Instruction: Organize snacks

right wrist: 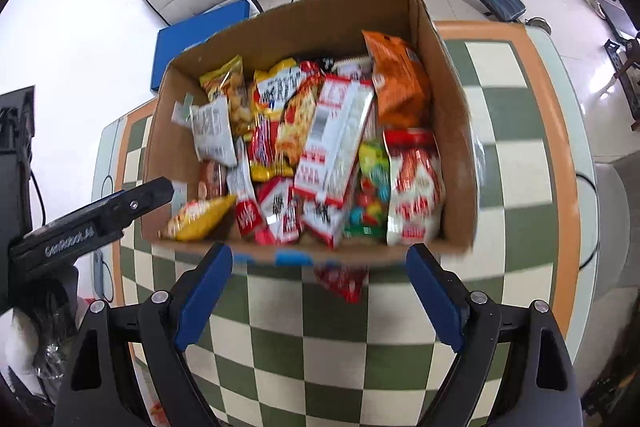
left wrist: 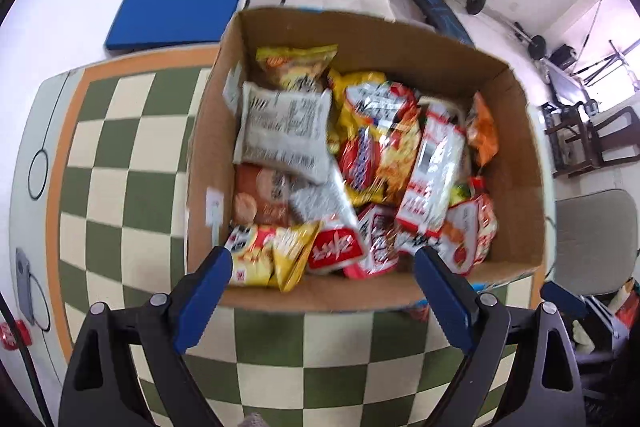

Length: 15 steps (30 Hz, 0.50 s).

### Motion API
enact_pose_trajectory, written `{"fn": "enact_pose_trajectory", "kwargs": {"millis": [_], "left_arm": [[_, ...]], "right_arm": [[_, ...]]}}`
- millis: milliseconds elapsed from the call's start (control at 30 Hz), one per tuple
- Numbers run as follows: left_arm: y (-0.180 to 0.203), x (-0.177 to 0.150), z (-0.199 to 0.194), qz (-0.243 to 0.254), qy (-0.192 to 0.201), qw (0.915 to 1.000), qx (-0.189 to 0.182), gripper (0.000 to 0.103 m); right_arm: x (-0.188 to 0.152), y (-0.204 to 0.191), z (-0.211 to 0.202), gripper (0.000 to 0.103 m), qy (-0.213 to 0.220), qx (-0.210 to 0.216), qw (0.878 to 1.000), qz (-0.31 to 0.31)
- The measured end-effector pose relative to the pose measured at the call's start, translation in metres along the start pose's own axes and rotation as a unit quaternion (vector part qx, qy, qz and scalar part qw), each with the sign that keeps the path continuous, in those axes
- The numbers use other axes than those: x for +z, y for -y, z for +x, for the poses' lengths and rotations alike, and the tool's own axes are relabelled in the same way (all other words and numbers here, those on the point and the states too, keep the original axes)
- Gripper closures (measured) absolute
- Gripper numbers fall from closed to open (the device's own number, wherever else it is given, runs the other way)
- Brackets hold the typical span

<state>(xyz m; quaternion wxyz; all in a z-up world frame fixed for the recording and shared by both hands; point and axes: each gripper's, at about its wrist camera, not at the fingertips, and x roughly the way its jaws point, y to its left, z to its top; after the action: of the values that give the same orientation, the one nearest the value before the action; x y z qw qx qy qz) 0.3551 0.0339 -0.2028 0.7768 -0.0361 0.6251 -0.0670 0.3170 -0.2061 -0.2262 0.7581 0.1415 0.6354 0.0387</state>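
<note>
Both tongs wide and empty above the box (left wrist: 520, 163) of snack packs.
Retrieve the red pack (right wrist: 340, 281) on the bench just outside the box's near wall; right tongs (right wrist: 320, 255) are closest, left tongs (left wrist: 322, 259) stay clear.

Both wrist cameras look steeply down from close above the cardboard box (left wrist: 516, 163) of snacks (one nearer each side). They share the box and checkered table (right wrist: 312, 359).

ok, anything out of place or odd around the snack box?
One red snack packet lies on the checkered tablecloth just outside the cardboard box, against its near wall, while the rest are piled loosely inside. Both tongs, left and right, are open and empty. No visible spill or damage.
</note>
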Motion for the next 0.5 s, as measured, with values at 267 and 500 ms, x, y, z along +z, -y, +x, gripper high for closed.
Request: {"fn": "enact_pose_trajectory", "kwargs": {"millis": [267, 500], "left_arm": [[-0.004, -0.020, 0.021, -0.005, -0.018, 0.9996, 0.021, 0.010], [-0.004, -0.025, 0.028, 0.004, -0.020, 0.9994, 0.029, 0.010]], "right_arm": [[-0.044, 0.010, 0.043, 0.012, -0.010, -0.016, 1.000, -0.003], [-0.052, 0.014, 0.094, 0.014, -0.034, -0.020, 0.999, 0.006]]}}
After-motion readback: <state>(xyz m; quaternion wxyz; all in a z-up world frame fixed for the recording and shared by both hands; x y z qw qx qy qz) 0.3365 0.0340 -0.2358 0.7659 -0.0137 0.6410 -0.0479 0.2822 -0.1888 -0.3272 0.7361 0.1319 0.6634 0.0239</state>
